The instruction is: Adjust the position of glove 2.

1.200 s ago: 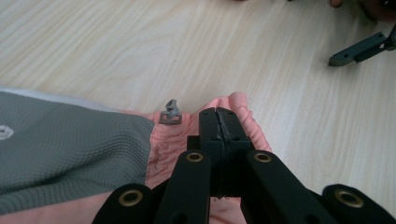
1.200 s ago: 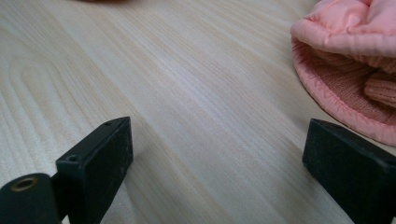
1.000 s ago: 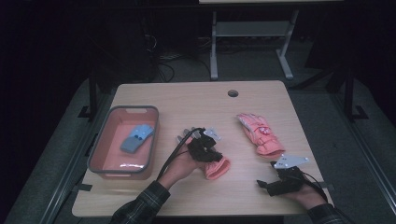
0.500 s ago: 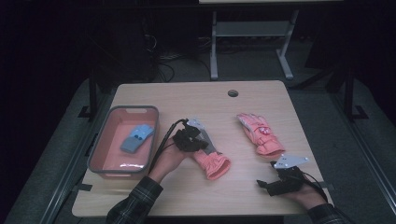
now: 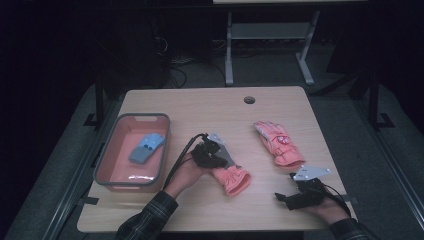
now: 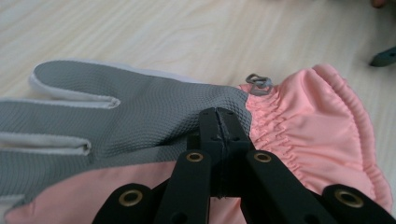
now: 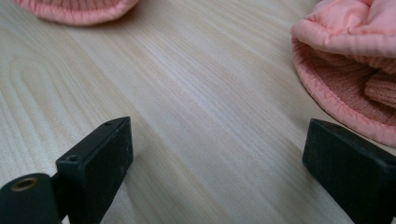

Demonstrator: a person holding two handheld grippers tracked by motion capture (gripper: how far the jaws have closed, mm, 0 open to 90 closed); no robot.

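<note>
Left gripper (image 6: pixel 218 122): black fingers (image 6: pixel 211 133) pinched together on the held glove (image 6: pixel 154 116), a fold of its fabric caught between the tips right where grey palm meets pink cuff. Glove palm-up on the tabletop (image 5: pixel 210 107). Palm = grey, pebbled grippy weave w/ white piping along the finger seams, stretching off to the left of the fingertips. Cuff = smooth peach-pink nylon, gathered w/ elastic ribbing just right of the tips, flaring out to a rolled hem. Small grey metal clip (image 6: pixel 258 84) at the cuff seam, just beyond the tips. In high view, same gripper (image 5: pixel 212 154) over the glove's middle, pink cuff (image 5: pixel 231 180) sticking out toward the near edge.

Right gripper (image 7: pixel 219 154): fingers (image 7: pixel 100 154) spread wide, nothing between them but bare wood. Flat blocky black pads, low over the tabletop. Second glove (image 5: pixel 277 142) just past the right-hand tip: puffy pink quilted shell, ribbed knit lining showing inside the open cuff (image 7: pixel 355 65). Small round badge on its back in high view, too small to read.

Tabletop: pale wood-grain laminate, round cable hole (image 5: pixel 249 100) at far side. Pink plastic tub (image 5: pixel 112 150) w/ grey rim well off to the left of the left fingers, blue glove (image 5: pixel 146 148) inside.

No legible writing anywhere.
</note>
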